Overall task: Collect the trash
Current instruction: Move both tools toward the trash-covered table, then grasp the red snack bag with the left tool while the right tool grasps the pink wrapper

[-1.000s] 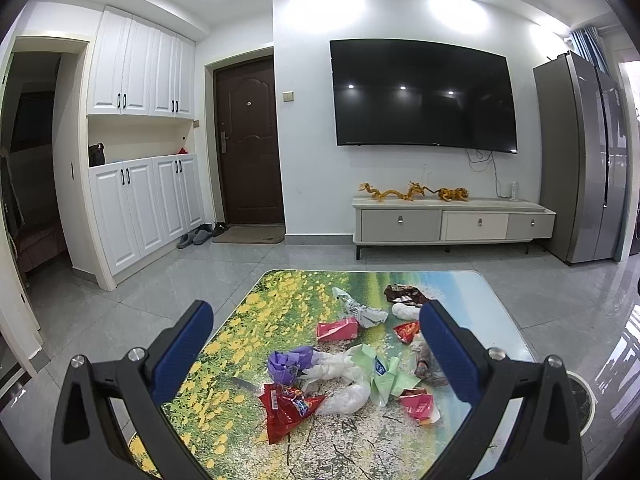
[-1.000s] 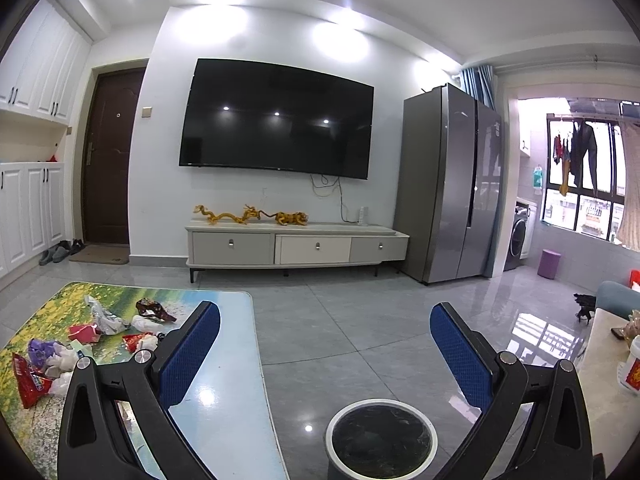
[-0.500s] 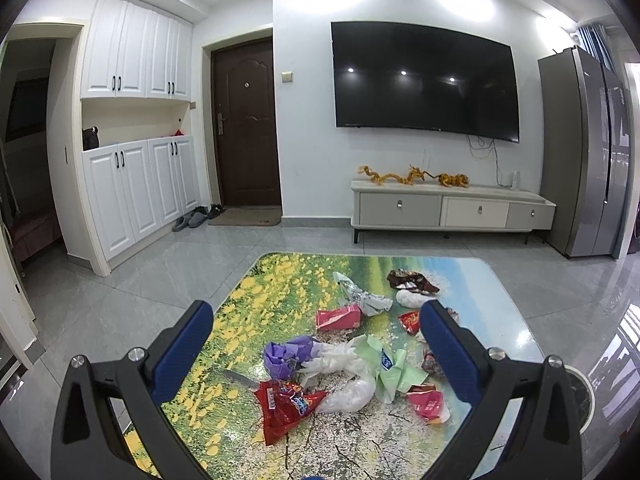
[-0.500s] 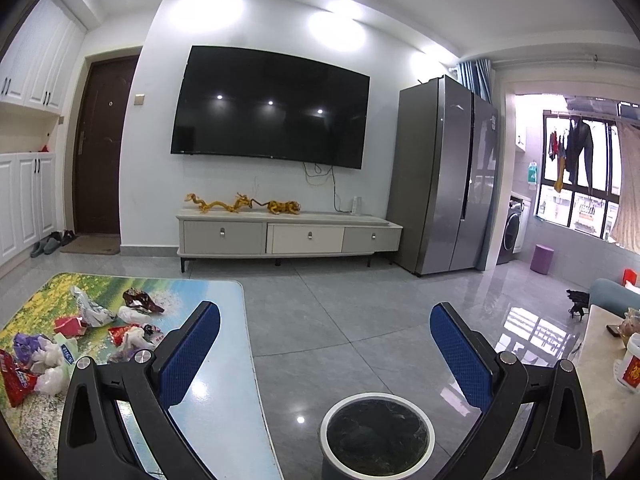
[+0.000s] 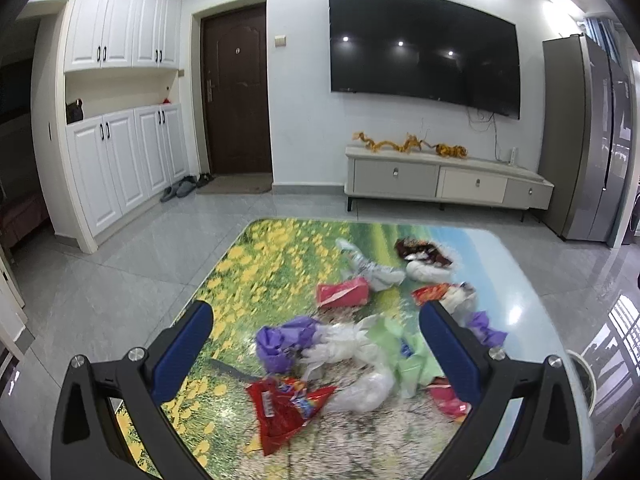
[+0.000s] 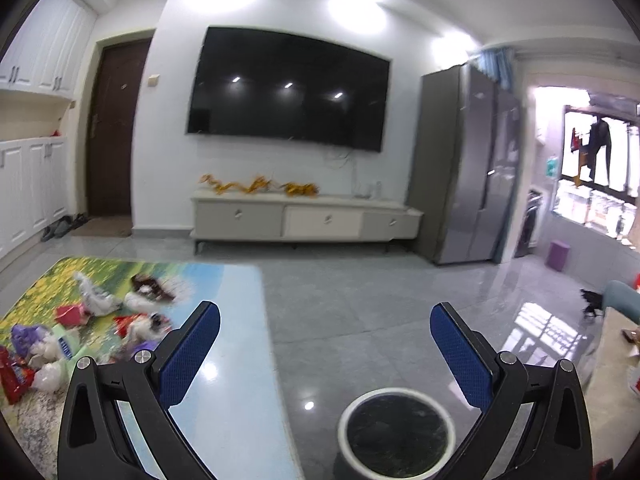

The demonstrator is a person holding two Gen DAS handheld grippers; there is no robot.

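Trash lies scattered on a flower-print table point(image 5: 256, 264): a red snack wrapper point(image 5: 286, 404), a purple wrapper point(image 5: 282, 342), clear plastic bags point(image 5: 362, 390), green paper point(image 5: 404, 354), a pink packet point(image 5: 342, 294) and a dark wrapper point(image 5: 420, 250). My left gripper point(image 5: 316, 334) is open and empty, above the near pile. My right gripper point(image 6: 325, 334) is open and empty, over the floor beside the table's right edge. A round white-rimmed bin point(image 6: 396, 432) with a dark liner stands on the floor below it. The trash also shows in the right wrist view point(image 6: 72, 332).
A grey TV cabinet point(image 5: 444, 180) stands against the far wall under a wall TV point(image 5: 424, 46). A grey fridge point(image 6: 468, 160) is at the right. White cupboards point(image 5: 120, 120) and a brown door point(image 5: 236, 96) are at the left. Grey tiled floor point(image 6: 380, 300) surrounds the table.
Both grippers have tilted downward and moved nearer the table; the trash pile sits larger and higher in the left wrist view. The bin shows more fully in the right wrist view. Both stay open.
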